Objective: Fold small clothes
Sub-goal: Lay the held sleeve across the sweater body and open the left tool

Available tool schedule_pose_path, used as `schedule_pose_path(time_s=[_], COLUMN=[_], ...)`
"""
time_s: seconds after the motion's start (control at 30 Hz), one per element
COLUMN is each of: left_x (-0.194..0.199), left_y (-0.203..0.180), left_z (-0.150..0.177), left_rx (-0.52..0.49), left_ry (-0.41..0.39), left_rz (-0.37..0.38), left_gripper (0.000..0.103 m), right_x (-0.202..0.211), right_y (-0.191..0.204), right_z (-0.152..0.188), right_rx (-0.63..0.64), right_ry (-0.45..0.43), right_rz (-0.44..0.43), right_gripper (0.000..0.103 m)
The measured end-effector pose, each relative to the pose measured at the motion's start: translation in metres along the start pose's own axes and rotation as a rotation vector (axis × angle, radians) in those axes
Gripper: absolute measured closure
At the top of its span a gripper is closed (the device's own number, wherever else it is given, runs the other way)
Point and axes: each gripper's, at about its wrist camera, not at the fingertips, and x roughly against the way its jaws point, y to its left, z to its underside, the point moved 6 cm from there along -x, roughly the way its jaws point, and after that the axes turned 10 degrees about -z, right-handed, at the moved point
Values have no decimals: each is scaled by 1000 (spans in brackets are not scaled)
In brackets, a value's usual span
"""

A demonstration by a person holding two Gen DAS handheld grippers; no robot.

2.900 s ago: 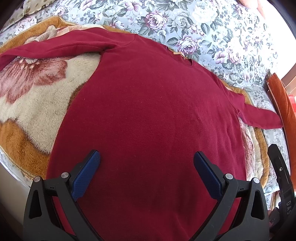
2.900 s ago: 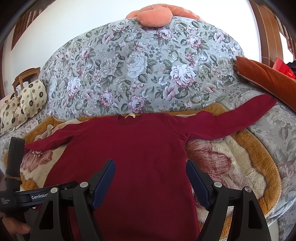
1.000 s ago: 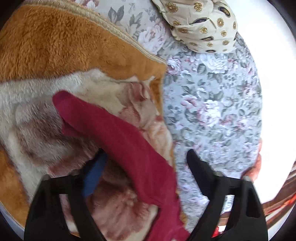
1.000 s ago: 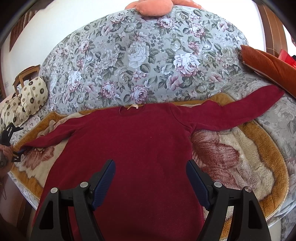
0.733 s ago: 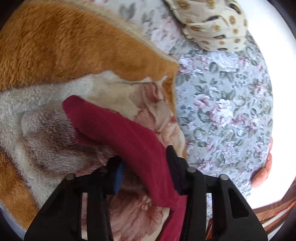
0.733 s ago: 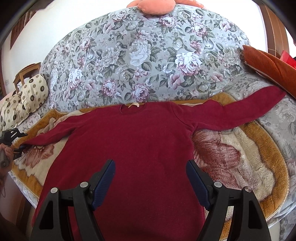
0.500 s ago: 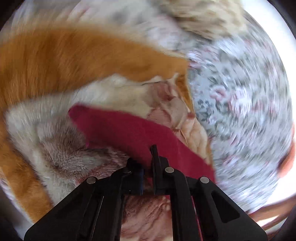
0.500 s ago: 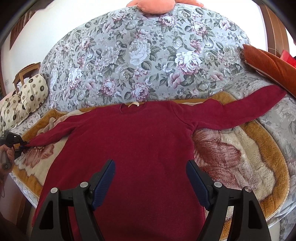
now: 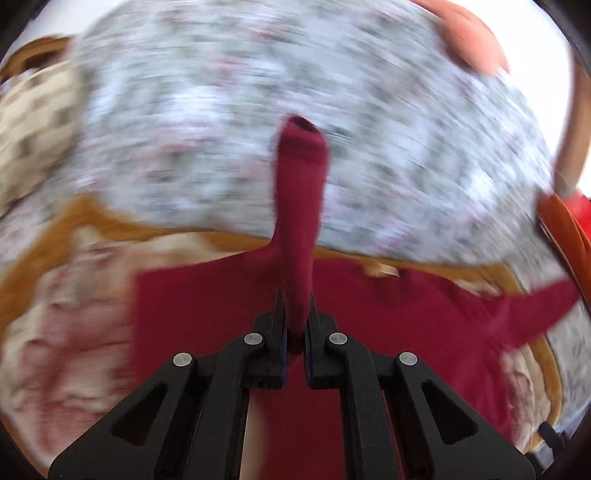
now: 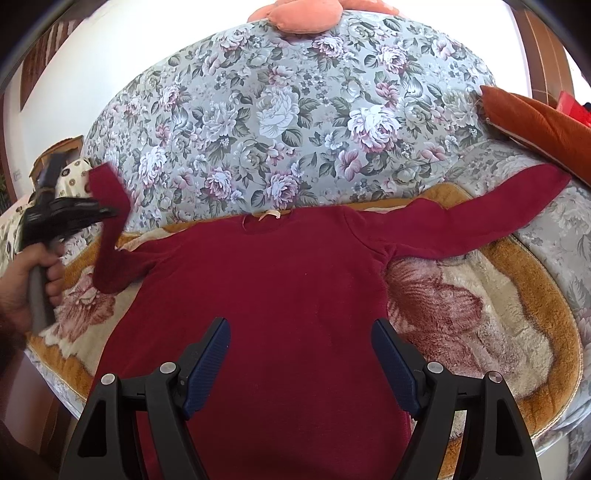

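1. Here, the dark red sweater lay flat, front side up, on a fluffy blanket with an orange border and a big flower pattern.
2. Its neck opening pointed to the floral back of the sofa, and the blanket was spread on the seat of this sofa.
3. The right sleeve was stretched out sideways, and its cuff reached past the blanket edge onto the floral cloth, near an orange cushion.
4. The left sleeve was lifted off the blanket and stood almost upright; in the left wrist view it rose straight up from between the jaws, with the open cuff at the top.
5. The left gripper was clamped tight on this sleeve, the jaws pressing the cloth from both sides.
6. In the right wrist view the same gripper looked blurred, and a hand held its grey handle at the left edge.
7. The right gripper hung above the lower part of the sweater with its jaws wide apart and nothing between them.
8. Its blue pads did not touch the cloth, as far as I could tell.
9. Farther out, a cream pillow with round dots sat at the left end of the sofa, and a pink cushion lay on the top of the back.
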Motion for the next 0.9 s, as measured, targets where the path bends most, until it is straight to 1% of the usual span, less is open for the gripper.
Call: schedule_pose_path(time_s=[0.03, 0.1, 0.2, 0.27, 0.33, 0.4, 0.5, 0.53, 0.63, 0.67, 0.7, 0.73, 0.77, 0.8, 0.83, 0.9], left_x=[-5, -21, -38, -45, -53, -59, -69, -75, -81, -77, -68, -60, -49, -38, -31, -16], left_y=[-20, -75, -128, -163, -188, -202, -213, -216, -216, -214, -213, -210, -205, -197, -188, -154], left_z=[0, 6, 14, 26, 37, 47, 58, 62, 73, 75, 75, 75, 73, 70, 68, 61], left_rx=[-17, -49, -62, -102, -145, -164, -198, -204, -206, -201, -191, -183, -177, -175, -173, -160], left_ry=[5, 31, 70, 99, 126, 152, 180, 205, 278, 284, 293, 298, 285, 262, 240, 197], left_rz=[20, 84, 160, 209, 222, 246, 250, 259, 274, 298, 338, 369, 393, 401, 398, 369], left_gripper=[98, 98, 98, 98, 98, 98, 98, 98, 92, 83, 72, 69, 68, 68, 68, 67], right_x=[0, 0, 2, 2, 2, 0, -1, -1, -2, -2, -2, -2, -2, -1, -1, 2], right_y=[-1, -3, -5, -8, -9, -10, -10, -10, -10, -10, -10, -10, -10, -11, -12, -14], right_z=[0, 1, 1, 1, 2, 1, 2, 2, 3, 3, 3, 3, 3, 3, 2, 1], right_rx=[-4, -12, -18, -30, -41, -48, -50, -50, -53, -54, -54, -54, -56, -59, -61, -75], right_ry=[0, 4, 4, 4, 6, 11, 14, 14, 19, 22, 24, 25, 24, 21, 19, 19], right_rz=[-4, -13, -16, -21, -28, -32, -34, -34, -35, -36, -36, -36, -35, -31, -28, -23], right_gripper=[27, 27, 27, 27, 27, 27, 27, 27, 27, 27, 27, 27, 27, 27, 27, 27])
